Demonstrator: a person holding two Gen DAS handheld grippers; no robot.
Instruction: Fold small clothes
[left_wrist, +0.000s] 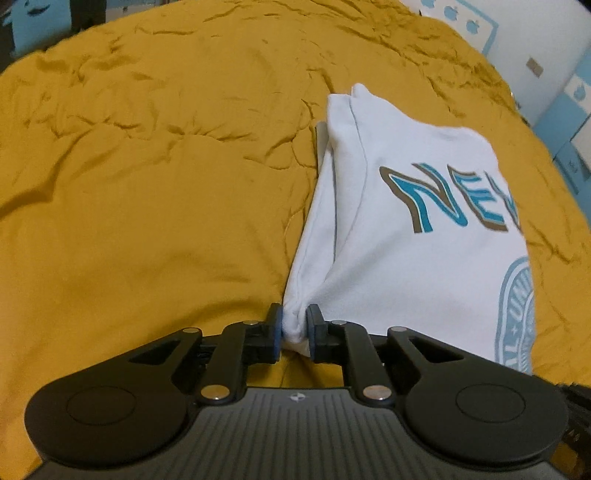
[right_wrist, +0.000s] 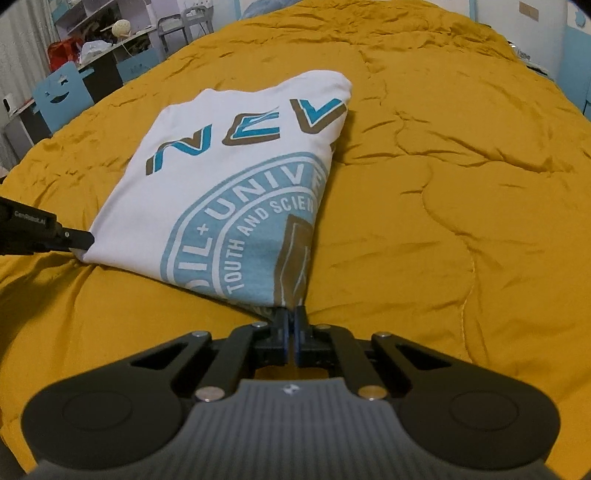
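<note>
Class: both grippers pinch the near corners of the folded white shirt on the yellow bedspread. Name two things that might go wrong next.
1. The right gripper pinches only the tip of the white shirt, so the corner may slip out.
2. The left gripper holds bunched layers; lifting may open the side folds, and the soft bedspread may wrinkle underneath.

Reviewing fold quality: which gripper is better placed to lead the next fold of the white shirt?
Neither clearly: left gripper and right gripper each pinch a near corner of the shirt, so both should probably lift together.
</note>
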